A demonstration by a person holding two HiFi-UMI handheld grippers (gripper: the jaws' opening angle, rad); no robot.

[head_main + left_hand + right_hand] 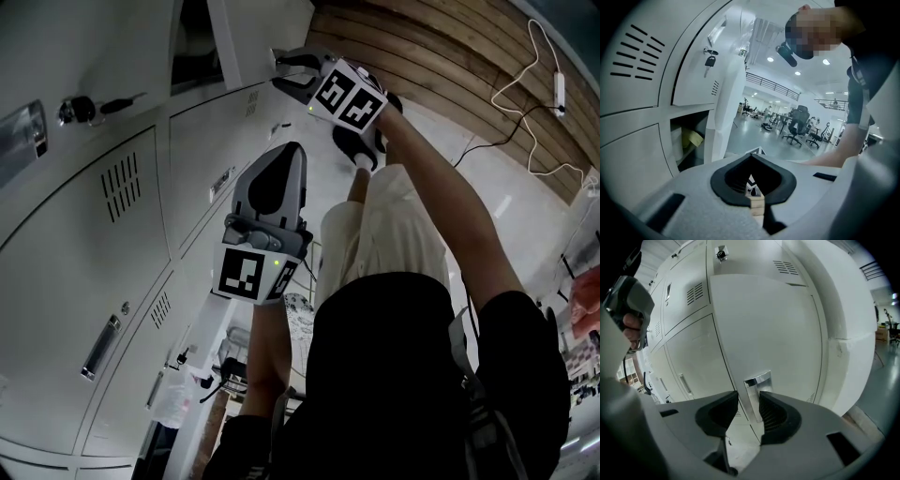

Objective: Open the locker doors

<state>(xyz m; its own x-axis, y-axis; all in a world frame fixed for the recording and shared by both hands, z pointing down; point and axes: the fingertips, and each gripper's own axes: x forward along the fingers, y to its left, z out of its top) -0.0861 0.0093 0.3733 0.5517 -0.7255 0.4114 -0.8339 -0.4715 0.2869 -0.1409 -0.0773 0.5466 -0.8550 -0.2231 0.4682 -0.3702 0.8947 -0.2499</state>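
Note:
A bank of white lockers [84,234] fills the left of the head view. One door [764,324] stands ajar, and a dark opening [195,42] shows behind its edge. My right gripper [284,67] is up at that door's chrome handle [757,383]. Its jaws are apart, one on each side of the handle, with a gap showing between the pads [772,414], so the right gripper [749,397] reads as open. My left gripper [295,148] is held lower, in front of the lockers and touching nothing. In its own view the left gripper [752,157] is shut and empty.
Closed doors below carry bar handles [100,347], and a key sits in a lock [80,110]. A key [710,61] hangs above an open compartment holding a yellow item [693,138]. A plastic bag [173,398] hangs low. Behind are a white cable [534,84] and office chairs [799,124].

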